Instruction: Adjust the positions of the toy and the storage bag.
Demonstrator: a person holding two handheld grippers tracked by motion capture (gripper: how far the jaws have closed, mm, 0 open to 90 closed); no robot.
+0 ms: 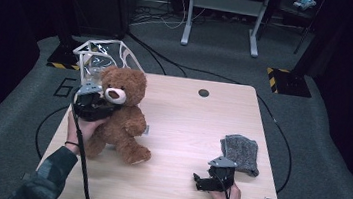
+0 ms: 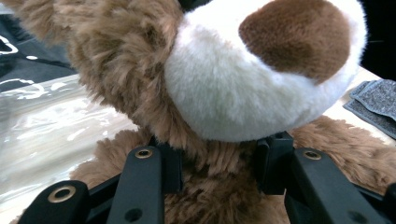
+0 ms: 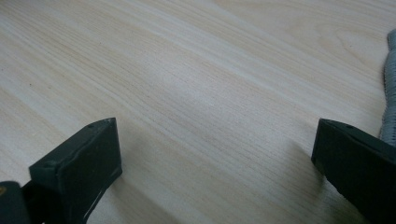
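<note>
A brown teddy bear (image 1: 122, 118) with a white muzzle sits upright on the left part of the wooden table (image 1: 186, 131). My left gripper (image 1: 94, 106) comes at it from the left and is shut on its neck. In the left gripper view, the two black jaws of the left gripper (image 2: 219, 158) press into the fur just under the muzzle of the teddy bear (image 2: 233, 93). My right gripper (image 1: 204, 182) rests low at the table's near right, open, pointing left. In the right gripper view, only bare wood lies between the wide-apart jaws of the right gripper (image 3: 215, 149).
A grey knitted cloth (image 1: 240, 152) lies just behind the right gripper, and its edge (image 3: 390, 93) shows beside the right jaw. A clear plastic bag (image 1: 101, 56) with a white frame stands at the table's far left corner, behind the bear. A small round hole (image 1: 204, 92) marks the far edge.
</note>
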